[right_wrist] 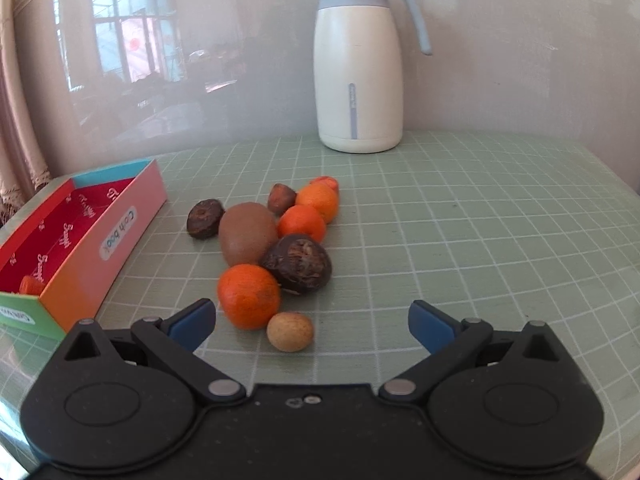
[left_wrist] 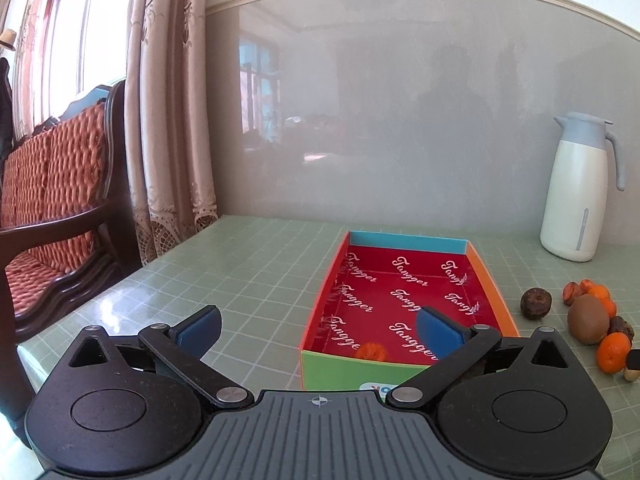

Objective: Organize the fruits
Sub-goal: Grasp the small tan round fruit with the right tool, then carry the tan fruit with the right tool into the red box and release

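Note:
A colourful open box with a red inside (left_wrist: 400,300) lies on the green grid table; one small orange fruit (left_wrist: 371,351) lies at its near end. The box also shows at the left of the right wrist view (right_wrist: 132,216). My left gripper (left_wrist: 316,330) is open and empty above the box's near left corner. A pile of fruit lies right of the box: a kiwi (right_wrist: 248,234), tangerines (right_wrist: 248,294), dark brown fruits (right_wrist: 298,264) and a small tan one (right_wrist: 290,331). My right gripper (right_wrist: 312,322) is open and empty, with the tan fruit between its fingers.
A white thermos jug with a grey-blue lid (right_wrist: 358,64) stands at the back by the glossy wall. A wooden chair with orange cushions (left_wrist: 56,200) and curtains (left_wrist: 168,120) are left of the table. The table edge runs along the left.

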Available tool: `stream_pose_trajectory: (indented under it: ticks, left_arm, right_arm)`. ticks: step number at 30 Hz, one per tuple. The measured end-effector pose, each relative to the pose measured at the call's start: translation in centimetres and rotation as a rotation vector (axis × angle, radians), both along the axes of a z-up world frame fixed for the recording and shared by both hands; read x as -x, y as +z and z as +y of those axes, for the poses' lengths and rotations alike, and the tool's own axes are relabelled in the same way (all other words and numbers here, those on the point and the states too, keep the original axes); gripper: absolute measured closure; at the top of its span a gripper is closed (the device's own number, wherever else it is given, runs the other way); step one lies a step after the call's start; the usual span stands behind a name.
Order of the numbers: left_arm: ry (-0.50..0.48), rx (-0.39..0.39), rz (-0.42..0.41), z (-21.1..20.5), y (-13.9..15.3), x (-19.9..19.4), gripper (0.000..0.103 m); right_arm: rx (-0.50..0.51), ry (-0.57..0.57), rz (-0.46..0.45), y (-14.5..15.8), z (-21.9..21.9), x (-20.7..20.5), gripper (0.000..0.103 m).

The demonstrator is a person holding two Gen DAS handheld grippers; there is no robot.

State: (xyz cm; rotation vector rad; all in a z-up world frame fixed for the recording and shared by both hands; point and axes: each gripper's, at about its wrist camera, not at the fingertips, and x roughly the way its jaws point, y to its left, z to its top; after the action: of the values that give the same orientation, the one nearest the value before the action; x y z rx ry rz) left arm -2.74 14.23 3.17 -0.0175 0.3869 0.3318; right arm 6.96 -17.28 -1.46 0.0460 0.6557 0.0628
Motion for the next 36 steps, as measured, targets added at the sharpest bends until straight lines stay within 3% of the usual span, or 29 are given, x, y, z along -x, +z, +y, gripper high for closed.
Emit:
stream_pose_trajectory:
  ticks: [4, 6, 10, 15, 17, 36]
  left_arm:
    - [-0.007, 0.000, 0.000, 0.0, -0.1, 0.0, 0.000]
    - [-0.002, 0.003, 0.001, 0.2, -0.1, 0.0, 0.000]
    - [0.009, 0.025, 0.004, 0.7, -0.1, -0.1, 0.000]
    - [0.017, 0.047, 0.008, 0.9, -0.2, -0.2, 0.000]
    - [0.018, 0.043, 0.010, 0.9, -0.2, -0.2, 0.000]
    - [0.051, 0.044, 0.002, 1.3, -0.1, 0.0, 0.000]
  right_arm:
    - [-0.014, 0.036, 0.027, -0.5, 0.4, -0.6, 0.036]
    - [-0.023, 0.049, 0.050, -0.9, 0.5, -1.0, 0.040]
    - [-0.030, 0.081, 0.062, -1.2, 0.9, -1.1, 0.057]
    - [-0.032, 0.103, 0.061, -1.4, 1.2, -1.2, 0.062]
    - [-0.028, 0.116, 0.056, -1.4, 1.4, -1.1, 0.076]
    - [-0.050, 0.238, -0.022, 0.3, 3.4, 0.0, 0.076]
